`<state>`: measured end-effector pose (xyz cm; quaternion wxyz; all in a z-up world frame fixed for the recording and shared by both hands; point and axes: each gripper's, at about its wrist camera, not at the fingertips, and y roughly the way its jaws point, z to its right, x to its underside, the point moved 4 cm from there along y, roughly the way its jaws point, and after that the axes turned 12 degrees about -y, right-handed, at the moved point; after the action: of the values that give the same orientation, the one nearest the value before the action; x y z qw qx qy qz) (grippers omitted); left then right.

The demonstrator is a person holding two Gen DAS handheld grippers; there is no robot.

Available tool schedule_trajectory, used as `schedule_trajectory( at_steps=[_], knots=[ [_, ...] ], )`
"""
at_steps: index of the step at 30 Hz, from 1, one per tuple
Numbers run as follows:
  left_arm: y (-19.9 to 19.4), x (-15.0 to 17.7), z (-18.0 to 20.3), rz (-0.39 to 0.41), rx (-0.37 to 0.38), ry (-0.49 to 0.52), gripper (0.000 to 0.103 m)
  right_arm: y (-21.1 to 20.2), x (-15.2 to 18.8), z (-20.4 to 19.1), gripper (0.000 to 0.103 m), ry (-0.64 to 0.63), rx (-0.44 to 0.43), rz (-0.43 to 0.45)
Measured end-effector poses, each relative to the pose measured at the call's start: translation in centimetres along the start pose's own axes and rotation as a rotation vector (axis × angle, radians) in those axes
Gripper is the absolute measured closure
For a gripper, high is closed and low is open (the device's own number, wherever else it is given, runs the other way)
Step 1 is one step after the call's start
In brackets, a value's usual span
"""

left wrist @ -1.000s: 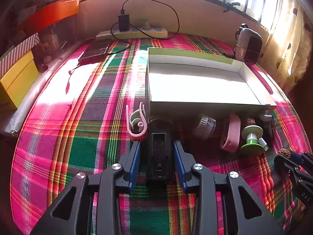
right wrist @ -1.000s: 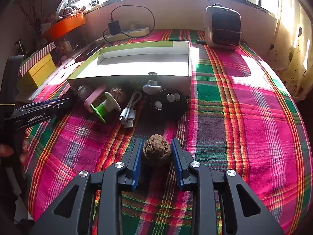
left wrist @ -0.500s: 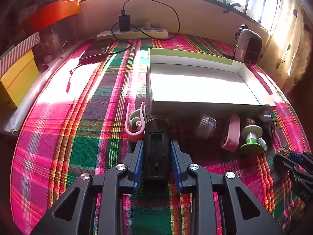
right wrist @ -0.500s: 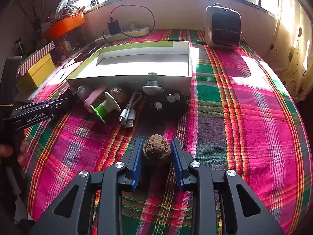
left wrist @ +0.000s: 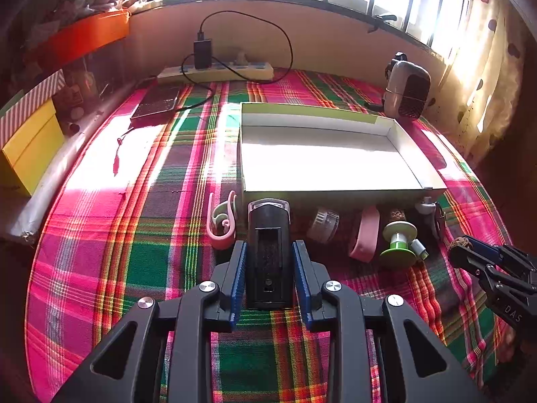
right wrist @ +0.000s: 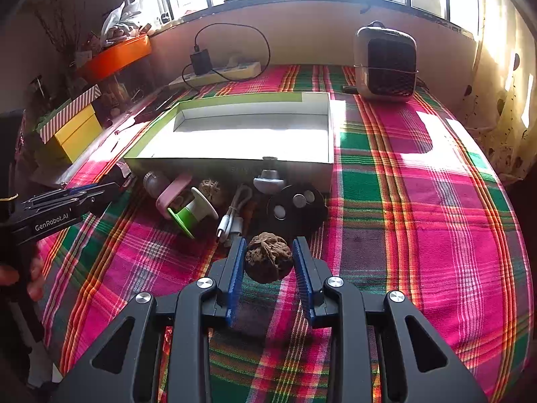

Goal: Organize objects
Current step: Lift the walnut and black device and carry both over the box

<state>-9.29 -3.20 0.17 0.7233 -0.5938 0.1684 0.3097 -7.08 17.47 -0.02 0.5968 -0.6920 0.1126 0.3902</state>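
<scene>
Narrowed since earlier, left gripper (left wrist: 269,268) clamps black device (left wrist: 268,252); right gripper (right wrist: 268,268) holds walnut (right wrist: 267,257). Clutter fronts white box (left wrist: 335,198); plaid cloth (right wrist: 419,218) open rightward.

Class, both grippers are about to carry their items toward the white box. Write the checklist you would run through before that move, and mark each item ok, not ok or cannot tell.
1. Left gripper closed on the black device, pads against both its sides: ok.
2. Right gripper closed on the walnut: ok.
3. White box open, with bare floor to receive items: ok.
4. Path to the box clear: not ok; the green spool, white cable and black round disc lie along its near wall.
5. Pink ear hook clear of the device: cannot tell; it lies close beside it.
</scene>
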Motion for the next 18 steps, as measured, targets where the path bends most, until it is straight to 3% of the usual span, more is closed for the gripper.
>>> schedule_trajectory(
  at_steps=[18],
  knots=[
    [1.6, -4.8, 2.5, -0.002, 0.070, 0.017, 0.078, 1.4, -7.0, 2.3, 0.073, -0.012, -0.012, 0.061]
  ],
)
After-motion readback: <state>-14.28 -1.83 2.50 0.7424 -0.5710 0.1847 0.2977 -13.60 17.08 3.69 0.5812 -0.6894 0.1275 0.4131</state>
